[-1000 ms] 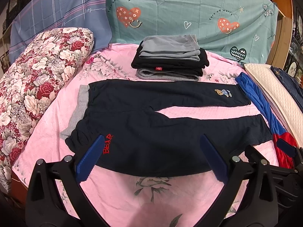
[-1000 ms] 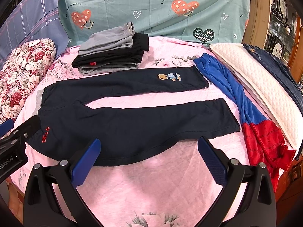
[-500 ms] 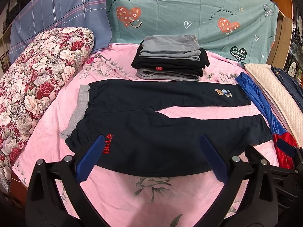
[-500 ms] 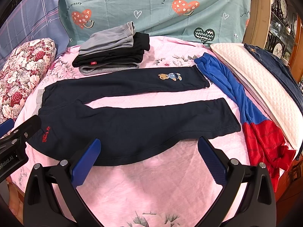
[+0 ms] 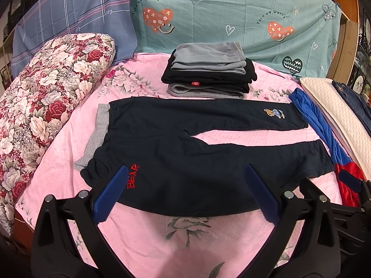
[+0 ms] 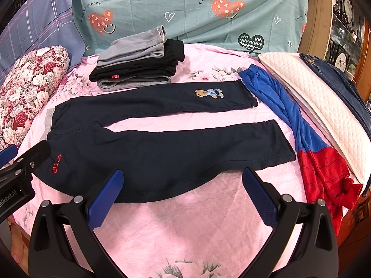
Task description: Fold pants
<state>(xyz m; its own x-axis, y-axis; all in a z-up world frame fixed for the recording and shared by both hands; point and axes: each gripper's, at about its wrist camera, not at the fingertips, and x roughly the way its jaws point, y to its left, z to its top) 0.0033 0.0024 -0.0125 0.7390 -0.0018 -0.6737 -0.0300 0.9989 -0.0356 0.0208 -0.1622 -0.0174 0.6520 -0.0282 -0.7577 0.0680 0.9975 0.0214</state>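
Dark navy pants (image 5: 185, 162) lie flat on the pink bedspread (image 5: 185, 238), waist with grey band at the left, both legs pointing right. They carry red "BEAR" lettering near the waist and a bear patch on the far leg. They also show in the right wrist view (image 6: 162, 157). My left gripper (image 5: 185, 192) is open and empty, hovering over the pants' near edge by the waist. My right gripper (image 6: 183, 194) is open and empty, over the near edge of the near leg.
A stack of folded grey and black clothes (image 5: 208, 74) sits behind the pants. A floral pillow (image 5: 46, 97) lies at the left. Blue and red pants (image 6: 301, 139), a white quilted pad (image 6: 324, 115) and jeans (image 6: 343, 83) lie at the right.
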